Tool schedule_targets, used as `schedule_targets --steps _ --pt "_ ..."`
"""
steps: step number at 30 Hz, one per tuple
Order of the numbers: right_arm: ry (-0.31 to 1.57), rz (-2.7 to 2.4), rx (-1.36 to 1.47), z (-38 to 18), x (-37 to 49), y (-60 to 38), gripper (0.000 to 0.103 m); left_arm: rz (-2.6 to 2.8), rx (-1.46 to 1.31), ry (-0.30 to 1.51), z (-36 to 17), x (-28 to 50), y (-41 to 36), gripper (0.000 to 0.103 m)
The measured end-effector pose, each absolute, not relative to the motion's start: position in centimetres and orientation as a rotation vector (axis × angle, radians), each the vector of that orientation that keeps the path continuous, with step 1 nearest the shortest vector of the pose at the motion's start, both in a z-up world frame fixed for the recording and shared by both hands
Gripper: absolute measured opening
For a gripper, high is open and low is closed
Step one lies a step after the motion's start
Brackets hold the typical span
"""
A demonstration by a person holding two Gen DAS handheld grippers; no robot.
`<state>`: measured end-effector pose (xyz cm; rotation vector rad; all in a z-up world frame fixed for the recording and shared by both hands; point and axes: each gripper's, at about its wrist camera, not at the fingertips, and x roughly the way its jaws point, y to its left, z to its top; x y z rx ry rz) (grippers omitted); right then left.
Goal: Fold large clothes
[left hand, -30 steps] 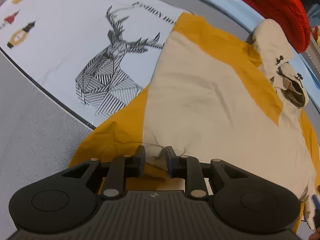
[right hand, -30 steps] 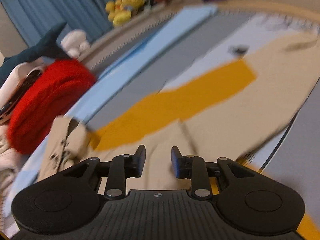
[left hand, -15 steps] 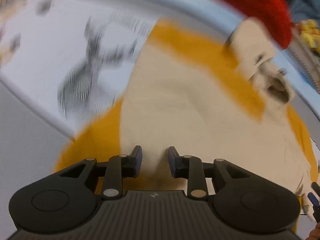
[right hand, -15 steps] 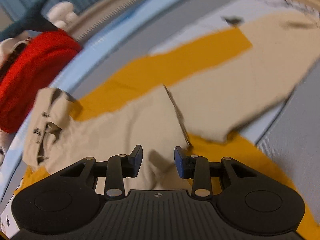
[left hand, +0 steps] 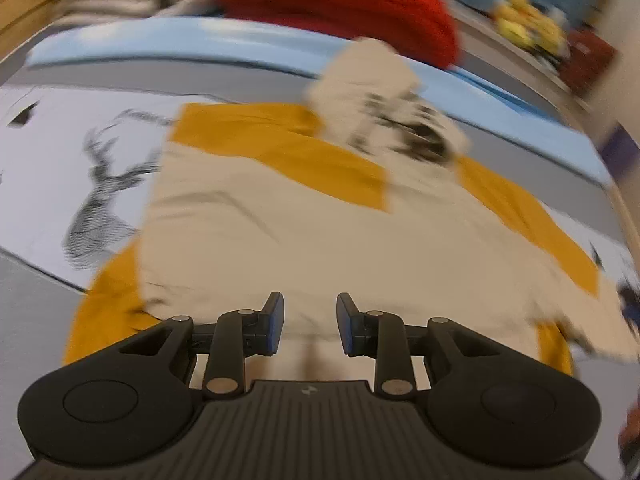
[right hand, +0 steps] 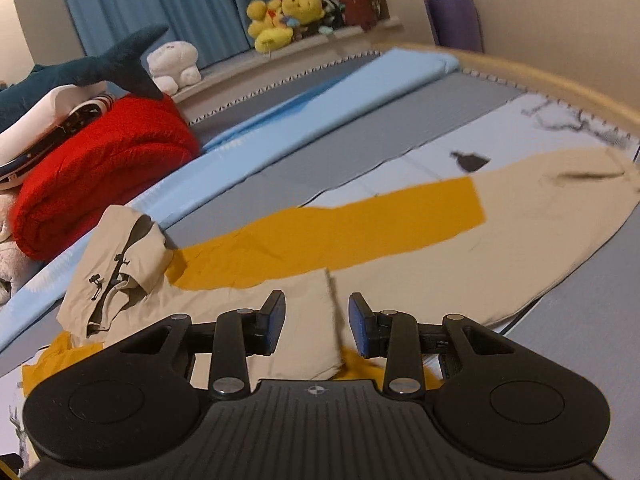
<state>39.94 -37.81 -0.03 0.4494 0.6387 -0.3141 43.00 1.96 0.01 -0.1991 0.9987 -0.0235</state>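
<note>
A beige and mustard-yellow hooded jacket lies flat on the bed, with its beige hood at the far end. In the left wrist view my left gripper hovers over the jacket's near hem. Its jaws stand apart with nothing between them. In the right wrist view the same jacket stretches to the right with a yellow band across it, and the hood lies at the left. My right gripper hangs above a beige fabric edge, open, with its pads off the cloth.
A white cover with a deer print lies under the jacket's left side. A rolled red blanket and a light blue sheet lie beyond the hood. A shark plush and yellow toys sit behind. The wooden bed rim curves at the right.
The left gripper released the hem fabric it pinched, rose and swung toward the jacket's middle. The right gripper lifted off the cloth and rolled level, its jaws a little wider.
</note>
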Motion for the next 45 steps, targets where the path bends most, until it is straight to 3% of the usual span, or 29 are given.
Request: schedule_targets --steps 9,17,18,20,21,31,34,38,45 --pt "0.568 -0.319 0.386 2.2 36.2 -40.8 0.037 -0.196 -0.023 0.891 1.4 38.5 -5.7 0.032" --pt "0.443 -0.393 0.304 4.1 32.9 -47.0 0.036 -0.197 0.006 0.887 1.2 38.7 -6.4 0.032" --pt "0.425 -0.405 0.318 4.1 32.5 -48.4 0.035 -0.194 0.012 0.891 1.1 38.8 -6.3 0.032" --pt "0.387 -0.430 0.358 4.0 31.3 -51.6 0.009 -0.191 0.020 0.900 0.9 39.0 -6.2 0.032" --pt "0.374 -0.448 0.377 3.8 30.9 -52.9 0.007 -0.192 0.020 0.904 0.8 39.1 -6.1 0.032" --pt "0.397 -0.628 0.670 -3.3 29.7 -64.6 0.011 -0.171 0.021 0.946 -0.7 40.0 -5.2 0.032" --pt "0.424 -0.633 0.754 -6.1 30.3 -66.1 0.012 -0.166 0.022 0.958 -1.2 40.3 -5.2 0.032" --pt "0.460 -0.660 0.833 -9.5 31.0 -67.6 0.023 -0.165 0.026 0.965 -1.5 40.6 -5.4 0.032" --pt "0.484 -0.708 0.968 -14.0 31.6 -70.1 0.023 -0.156 0.039 0.989 -2.5 41.0 -5.5 0.035"
